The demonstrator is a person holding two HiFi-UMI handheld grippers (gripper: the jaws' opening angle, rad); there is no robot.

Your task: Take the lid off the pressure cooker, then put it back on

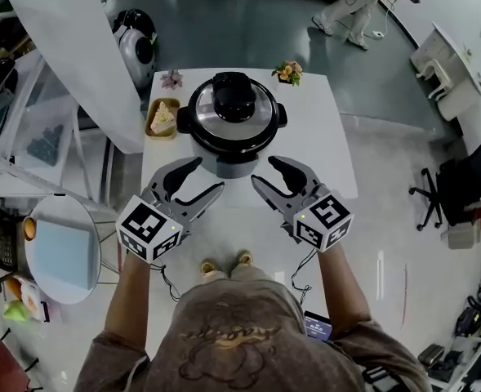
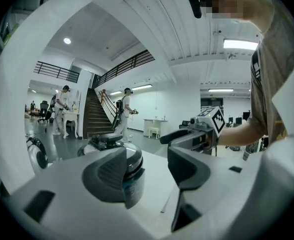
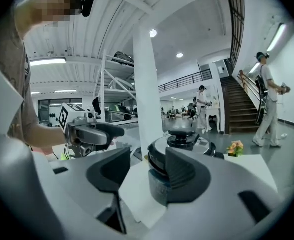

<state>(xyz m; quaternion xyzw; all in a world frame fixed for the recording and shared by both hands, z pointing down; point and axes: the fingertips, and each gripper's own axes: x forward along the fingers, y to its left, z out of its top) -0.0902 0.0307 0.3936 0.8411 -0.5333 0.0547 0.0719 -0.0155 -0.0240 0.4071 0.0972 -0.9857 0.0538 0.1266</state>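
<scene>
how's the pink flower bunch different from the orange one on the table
Colour: the pink flower bunch is pale pink; the orange flower bunch is orange and yellow with green leaves. Neighbours: the pink flower bunch sits just behind a yellow tray of food; the orange flower bunch has only bare table beside it. Both are small and sit at the table's far edge, flanking the pressure cooker.

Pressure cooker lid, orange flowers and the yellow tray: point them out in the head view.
pressure cooker lid [image 1: 263, 114], head view, steel surface, right side
orange flowers [image 1: 288, 72], head view, the blooms
yellow tray [image 1: 149, 119], head view, left rim
</scene>
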